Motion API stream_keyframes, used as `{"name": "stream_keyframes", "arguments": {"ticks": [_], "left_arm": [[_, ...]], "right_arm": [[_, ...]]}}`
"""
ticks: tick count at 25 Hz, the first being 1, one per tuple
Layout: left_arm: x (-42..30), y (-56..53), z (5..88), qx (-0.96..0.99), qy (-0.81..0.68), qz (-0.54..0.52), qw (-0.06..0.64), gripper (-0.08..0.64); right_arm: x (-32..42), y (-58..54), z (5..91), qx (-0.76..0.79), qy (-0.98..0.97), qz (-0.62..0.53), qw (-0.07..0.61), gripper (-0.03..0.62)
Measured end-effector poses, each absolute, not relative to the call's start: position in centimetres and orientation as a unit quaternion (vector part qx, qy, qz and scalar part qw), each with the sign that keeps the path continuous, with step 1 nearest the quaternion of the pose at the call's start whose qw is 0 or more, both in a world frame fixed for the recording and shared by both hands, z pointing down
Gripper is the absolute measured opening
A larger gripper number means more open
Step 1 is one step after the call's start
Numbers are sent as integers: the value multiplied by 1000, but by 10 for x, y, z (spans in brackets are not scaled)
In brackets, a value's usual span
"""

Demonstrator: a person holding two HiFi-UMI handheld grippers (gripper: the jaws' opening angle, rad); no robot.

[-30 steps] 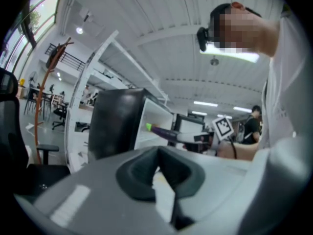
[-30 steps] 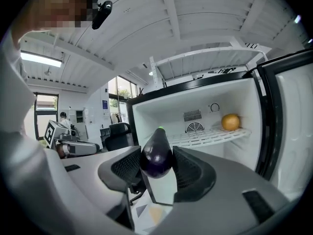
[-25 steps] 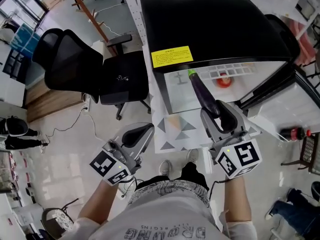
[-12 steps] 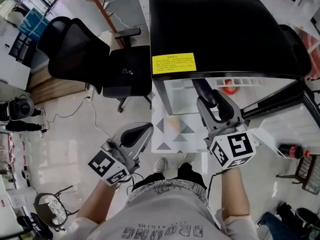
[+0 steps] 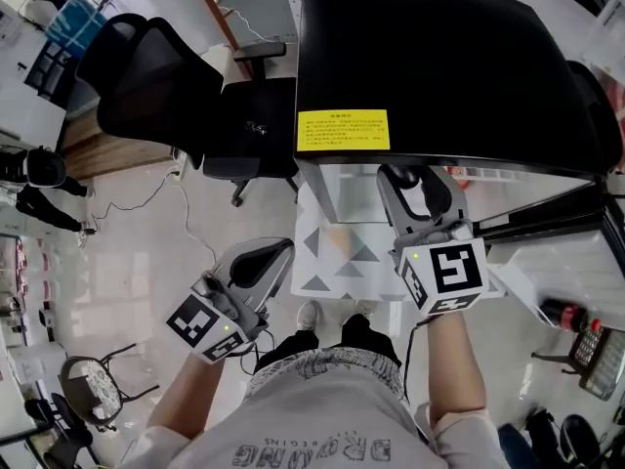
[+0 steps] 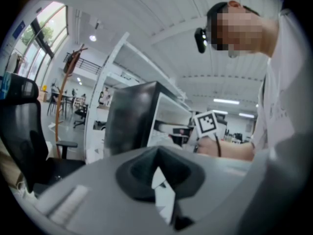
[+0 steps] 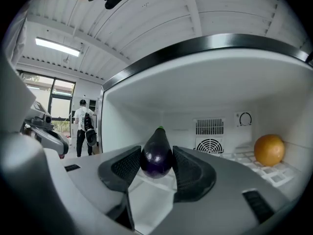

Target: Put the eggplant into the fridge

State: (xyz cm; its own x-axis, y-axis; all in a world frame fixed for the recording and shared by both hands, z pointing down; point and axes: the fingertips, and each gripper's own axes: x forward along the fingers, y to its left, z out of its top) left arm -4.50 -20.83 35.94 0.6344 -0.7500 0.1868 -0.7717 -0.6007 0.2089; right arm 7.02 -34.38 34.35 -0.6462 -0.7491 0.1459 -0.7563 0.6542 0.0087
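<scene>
Holding the eggplant [image 7: 156,155] between the two dark ribbed pads [image 7: 128,166] of our right gripper [image 7: 156,164], we have it inside the open mouth of the fridge [image 7: 146,106]. The jaws press on its rounded purple end from both sides, and its green stem tip points toward the back wall. Below it lies the white floor of the compartment; we cannot tell whether the eggplant touches it. At the back of the fridge we see a round fan grille [image 7: 209,145] with a slotted vent above it and a small dial [image 7: 245,119] to the right. An orange [image 7: 268,150] sits on a white ribbed tray at the far right of the same compartment, well apart from the eggplant. From the head view, our right gripper [image 5: 414,182] reaches under the front edge of the fridge's black top [image 5: 439,57], just beside the yellow label [image 5: 342,130]. Our left gripper [image 5: 258,260] hangs low at our left side over the pale floor, away from the fridge, its jaws drawn together with nothing between them [image 6: 157,176]. A black office chair [image 5: 156,86] stands to the left of the fridge. Through the right gripper view, a person with a backpack [image 7: 86,124] stands in the distance beyond the fridge's left wall.
</scene>
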Motion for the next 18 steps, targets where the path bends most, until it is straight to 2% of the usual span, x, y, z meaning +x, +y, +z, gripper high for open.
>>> {"name": "stream_keyframes", "arguments": {"ticks": [12,18], "left_arm": [[-54,-205,367,883,-444,40,144,6],[-61,-203,373,879,-451,37,151,6]], "right_arm": [[52,-361,355,418,-904,-9,93,201],[40,-363,356,424,-894,-54,135,201]]}}
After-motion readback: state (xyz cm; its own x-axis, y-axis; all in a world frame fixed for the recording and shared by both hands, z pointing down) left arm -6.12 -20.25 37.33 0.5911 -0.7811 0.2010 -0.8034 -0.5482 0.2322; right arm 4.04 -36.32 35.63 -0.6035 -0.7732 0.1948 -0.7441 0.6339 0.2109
